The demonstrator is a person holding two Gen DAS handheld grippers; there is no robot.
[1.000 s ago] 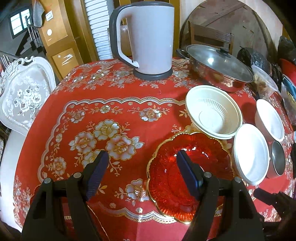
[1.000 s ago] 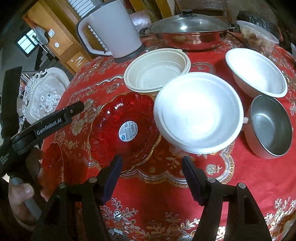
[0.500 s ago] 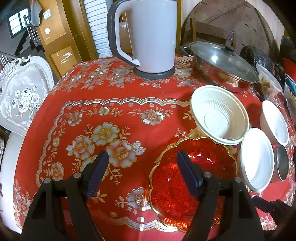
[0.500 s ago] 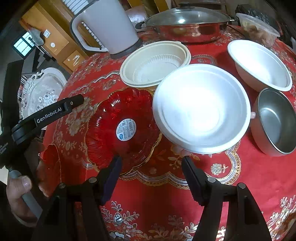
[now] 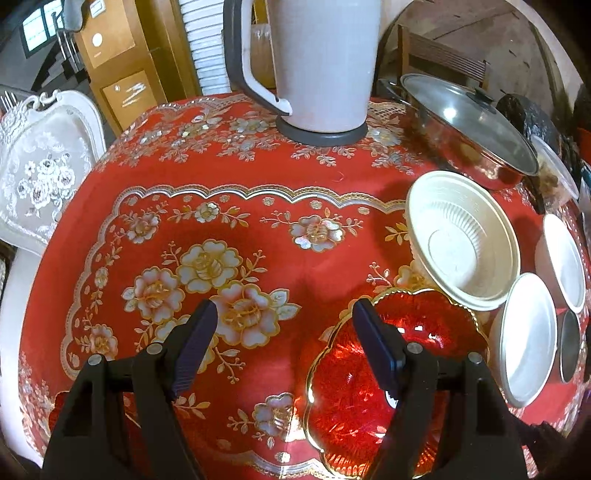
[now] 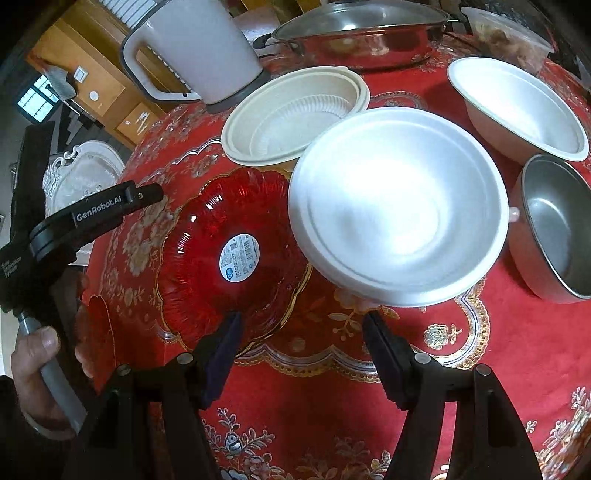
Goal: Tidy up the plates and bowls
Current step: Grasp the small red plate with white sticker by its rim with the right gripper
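A red glass plate (image 6: pixel 221 251) (image 5: pixel 369 398) with a gold rim and a round sticker lies on the red flowered tablecloth. A white plate (image 6: pixel 397 206) (image 5: pixel 526 336) leans over its right edge. Behind them sits a cream ribbed bowl (image 6: pixel 295 114) (image 5: pixel 463 240). To the right are a white bowl (image 6: pixel 517 107) (image 5: pixel 565 258) and a steel bowl (image 6: pixel 557 229) (image 5: pixel 570 347). My left gripper (image 5: pixel 284 350) hovers open over the cloth, its right finger above the red plate's left rim. My right gripper (image 6: pixel 303 354) is open, just short of the red and white plates' near edges.
A white electric kettle (image 5: pixel 317 66) stands at the back of the table. A lidded steel pan (image 5: pixel 469 129) is at the back right, with a plastic food container (image 6: pixel 506 33) beside it. A white ornate chair (image 5: pixel 40 170) stands left of the table.
Both grippers have moved forward and lower toward the dishes, which now look larger. No dish has moved and both grippers stay open.
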